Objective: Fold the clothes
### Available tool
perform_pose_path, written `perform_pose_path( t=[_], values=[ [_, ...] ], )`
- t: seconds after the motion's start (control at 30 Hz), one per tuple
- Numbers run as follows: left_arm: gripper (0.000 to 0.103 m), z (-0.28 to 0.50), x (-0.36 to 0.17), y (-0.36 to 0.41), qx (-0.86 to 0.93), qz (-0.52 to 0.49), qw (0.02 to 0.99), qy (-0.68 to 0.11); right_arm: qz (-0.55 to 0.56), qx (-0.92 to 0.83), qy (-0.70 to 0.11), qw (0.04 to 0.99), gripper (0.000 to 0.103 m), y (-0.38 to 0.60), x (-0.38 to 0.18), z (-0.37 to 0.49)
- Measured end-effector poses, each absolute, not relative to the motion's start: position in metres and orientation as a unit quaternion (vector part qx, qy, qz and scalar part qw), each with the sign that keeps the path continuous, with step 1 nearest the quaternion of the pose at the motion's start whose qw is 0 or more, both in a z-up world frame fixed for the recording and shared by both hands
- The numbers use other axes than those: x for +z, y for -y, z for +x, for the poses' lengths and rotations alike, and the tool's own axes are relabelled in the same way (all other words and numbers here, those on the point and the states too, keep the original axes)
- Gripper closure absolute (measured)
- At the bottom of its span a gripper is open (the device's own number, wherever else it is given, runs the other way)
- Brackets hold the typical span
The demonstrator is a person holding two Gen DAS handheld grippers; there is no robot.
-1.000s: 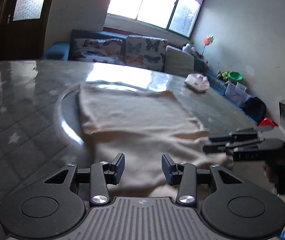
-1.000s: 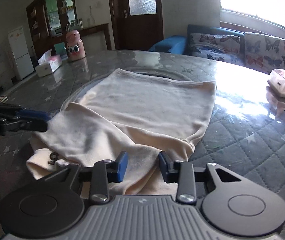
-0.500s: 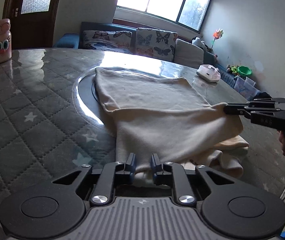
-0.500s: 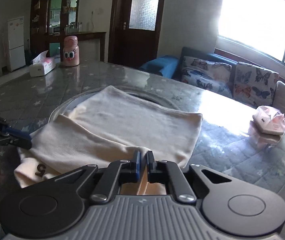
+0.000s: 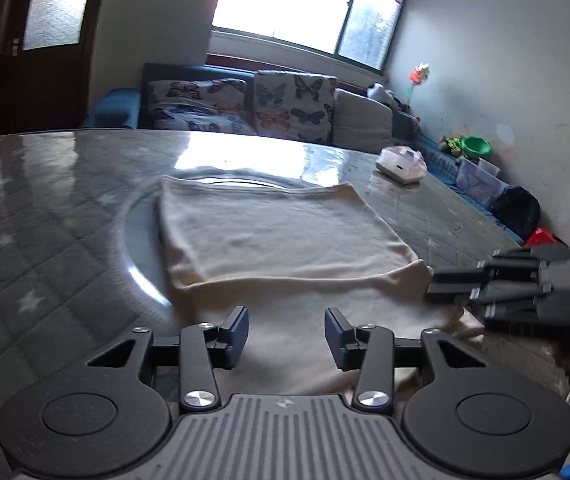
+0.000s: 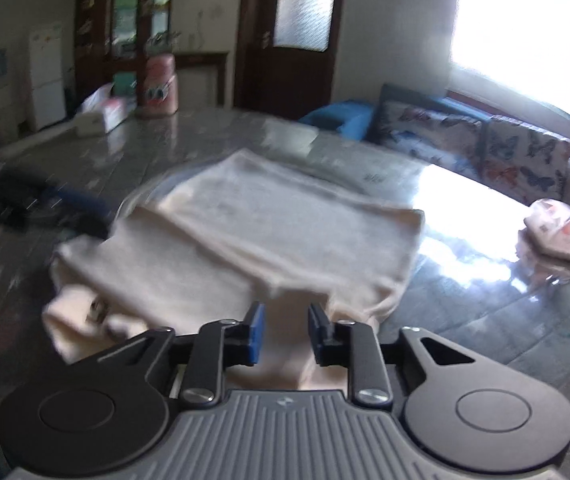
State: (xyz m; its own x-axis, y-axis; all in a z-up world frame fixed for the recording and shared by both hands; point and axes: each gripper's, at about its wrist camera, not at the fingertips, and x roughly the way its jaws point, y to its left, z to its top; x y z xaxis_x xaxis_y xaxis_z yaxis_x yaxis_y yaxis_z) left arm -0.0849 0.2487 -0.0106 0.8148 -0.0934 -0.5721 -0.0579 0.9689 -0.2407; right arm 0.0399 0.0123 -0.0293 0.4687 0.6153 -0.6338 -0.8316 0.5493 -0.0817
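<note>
A cream garment [image 5: 277, 240] lies partly folded on the grey quilted table [image 5: 45, 216], its near part doubled over the far part. My left gripper [image 5: 286, 334] is open and empty just above the garment's near edge. My right gripper [image 6: 283, 330] is open over the garment [image 6: 285, 232] at its near right edge, empty. It shows in the left wrist view [image 5: 501, 288] at the garment's right side. The left gripper shows blurred in the right wrist view [image 6: 37, 204] at the garment's left side.
A pink bottle [image 6: 159, 84] and a tissue box [image 6: 101, 114] stand at the table's far side. A plastic tissue pack [image 5: 401, 162] lies on the table's right. A sofa with butterfly cushions [image 5: 245, 108] stands behind the table.
Both grippers were shut on the garment's near edge half a second ago; now both have opened and let it go. The cloth lies doubled on the table.
</note>
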Motion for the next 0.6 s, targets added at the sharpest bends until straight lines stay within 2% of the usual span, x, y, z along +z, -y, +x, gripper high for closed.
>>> perform_pose_path(
  t=[0.33,0.5,0.57,0.6],
  values=[
    [0.055,-0.039,-0.022,-0.254,-0.010,-0.144,0.937,-0.318,-0.187,0.442,-0.270,0.835,0.073,-0.019,-0.024,0.045],
    [0.054,-0.038,-0.030,-0.266,0.006,-0.157,0.932,-0.326,-0.188,0.441,-0.293,0.827,0.073,-0.026,-0.035,0.060],
    [0.052,-0.043,-0.027,-0.267,0.001,-0.155,0.932,-0.327,-0.193,0.442,-0.296,0.824,0.072,-0.026,-0.037,0.060],
    [0.048,-0.046,-0.025,-0.266,-0.004,-0.151,0.933,-0.327,-0.200,0.445,-0.290,0.823,0.068,-0.022,-0.034,0.056]
  ],
)
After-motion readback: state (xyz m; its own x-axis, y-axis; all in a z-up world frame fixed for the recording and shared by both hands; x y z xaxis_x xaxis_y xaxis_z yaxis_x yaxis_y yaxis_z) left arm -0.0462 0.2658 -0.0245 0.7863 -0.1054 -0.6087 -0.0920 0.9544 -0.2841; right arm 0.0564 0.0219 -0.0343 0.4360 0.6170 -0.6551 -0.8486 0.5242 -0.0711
